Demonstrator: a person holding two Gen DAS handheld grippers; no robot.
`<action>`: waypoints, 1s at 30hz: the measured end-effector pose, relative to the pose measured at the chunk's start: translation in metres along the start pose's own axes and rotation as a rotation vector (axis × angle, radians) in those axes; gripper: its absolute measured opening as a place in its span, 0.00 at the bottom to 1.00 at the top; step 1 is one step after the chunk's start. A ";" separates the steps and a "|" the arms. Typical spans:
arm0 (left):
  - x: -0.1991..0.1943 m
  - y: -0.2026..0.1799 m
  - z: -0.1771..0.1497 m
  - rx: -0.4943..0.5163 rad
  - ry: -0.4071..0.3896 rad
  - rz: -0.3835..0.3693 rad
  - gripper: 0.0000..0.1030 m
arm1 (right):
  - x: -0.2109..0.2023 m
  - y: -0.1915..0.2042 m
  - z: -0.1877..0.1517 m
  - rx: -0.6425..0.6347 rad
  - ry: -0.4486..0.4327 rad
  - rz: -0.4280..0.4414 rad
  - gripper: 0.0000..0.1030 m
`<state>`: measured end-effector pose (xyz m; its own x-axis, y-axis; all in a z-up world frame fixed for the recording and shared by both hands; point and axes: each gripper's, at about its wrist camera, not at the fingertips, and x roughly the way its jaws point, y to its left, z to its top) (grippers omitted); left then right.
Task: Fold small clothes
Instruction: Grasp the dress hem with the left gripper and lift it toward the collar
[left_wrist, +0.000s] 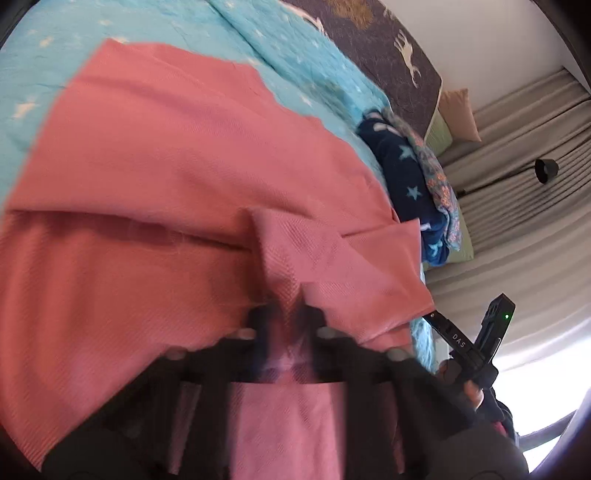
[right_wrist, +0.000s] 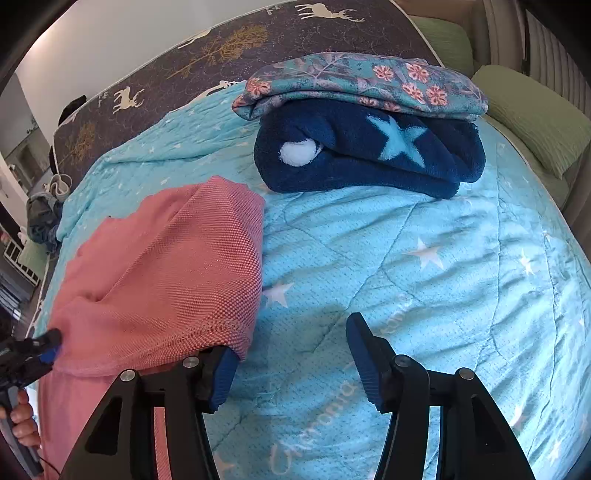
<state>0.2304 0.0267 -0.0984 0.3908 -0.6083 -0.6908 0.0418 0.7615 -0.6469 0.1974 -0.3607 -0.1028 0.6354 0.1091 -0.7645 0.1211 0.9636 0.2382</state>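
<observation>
A knit garment (right_wrist: 162, 273) lies on a quilt (right_wrist: 424, 277) to the left of the right gripper (right_wrist: 291, 360). Behind it, two folded blankets are stacked: a floral blanket (right_wrist: 362, 83) atop a fleece blanket (right_wrist: 369, 151), before the headboard (right_wrist: 229, 48).

A home bedroom. A bed (right_wrist: 424, 280) is filling most of the view, wearing a light blue quilt (right_wrist: 369, 258) printed with white stars. A dark bedsheet (right_wrist: 229, 48) with deer and tree motifs is showing beyond the quilt. Folded blankets are lying stacked on it: a navy star blanket (right_wrist: 369, 155) under a floral one (right_wrist: 362, 85). Green pillows (right_wrist: 532, 114) are resting alongside, and grey curtains (left_wrist: 524, 155) are hanging behind.
</observation>
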 end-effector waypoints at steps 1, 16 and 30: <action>-0.002 -0.003 0.000 0.003 -0.012 -0.007 0.04 | 0.000 0.001 0.001 -0.005 -0.001 0.003 0.56; -0.151 -0.155 0.090 0.466 -0.393 0.024 0.05 | 0.026 0.053 0.024 -0.128 -0.009 -0.087 0.69; -0.064 0.060 0.072 0.230 -0.149 0.312 0.08 | -0.013 0.031 0.017 -0.093 0.024 -0.001 0.71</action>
<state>0.2739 0.1274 -0.0700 0.5454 -0.3146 -0.7769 0.0981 0.9445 -0.3135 0.2059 -0.3368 -0.0756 0.6170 0.1128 -0.7788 0.0499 0.9821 0.1818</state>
